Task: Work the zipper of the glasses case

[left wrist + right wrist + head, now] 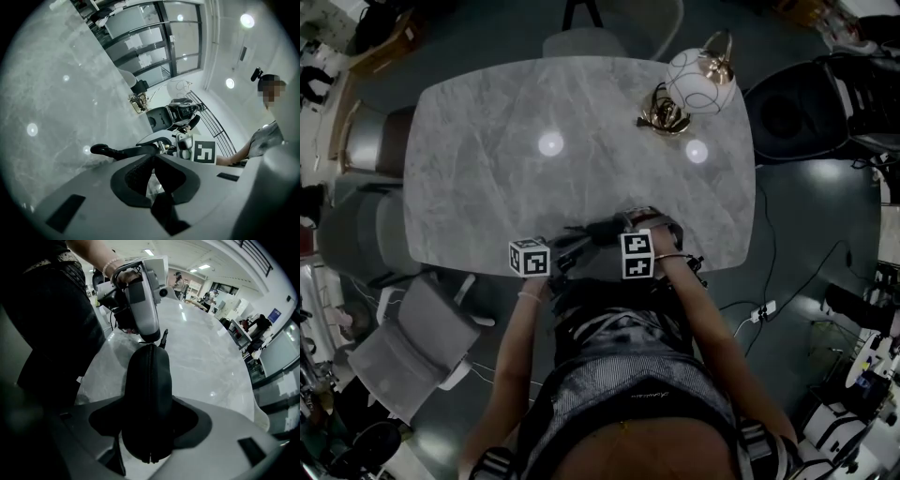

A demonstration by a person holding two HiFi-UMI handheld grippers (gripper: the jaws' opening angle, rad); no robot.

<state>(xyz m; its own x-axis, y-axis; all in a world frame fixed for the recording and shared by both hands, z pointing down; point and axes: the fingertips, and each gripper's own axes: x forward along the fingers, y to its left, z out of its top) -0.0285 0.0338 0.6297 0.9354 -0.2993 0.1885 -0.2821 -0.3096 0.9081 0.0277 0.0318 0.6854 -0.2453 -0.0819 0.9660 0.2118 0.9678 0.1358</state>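
the right gripper (149, 430) points steeply down at the marble worktop (206, 362), its jaws clamped on the near end of the black glasses case (147, 380). the case runs out from between those jaws and away along the worktop, with its zipper (149, 357) lying straight down the middle of its upper side. at the far end of the case, well ahead of the right jaws, the left gripper (151, 336) comes in nearly level, held by a hand with a beaded bracelet. its jaws are pressed together at the tip, right at the end of the zipper line. a small dark zipper pull (164, 339) sticks up just beside that tip, and no view makes clear whether the left jaws pinch it or any part of it. seen from the left gripper, the case lies just beyond its closed jaws, stretching off to their left. a lamp with a round white shade (698, 84) stands at the far edge of the worktop, well apart from both pairs of jaws.
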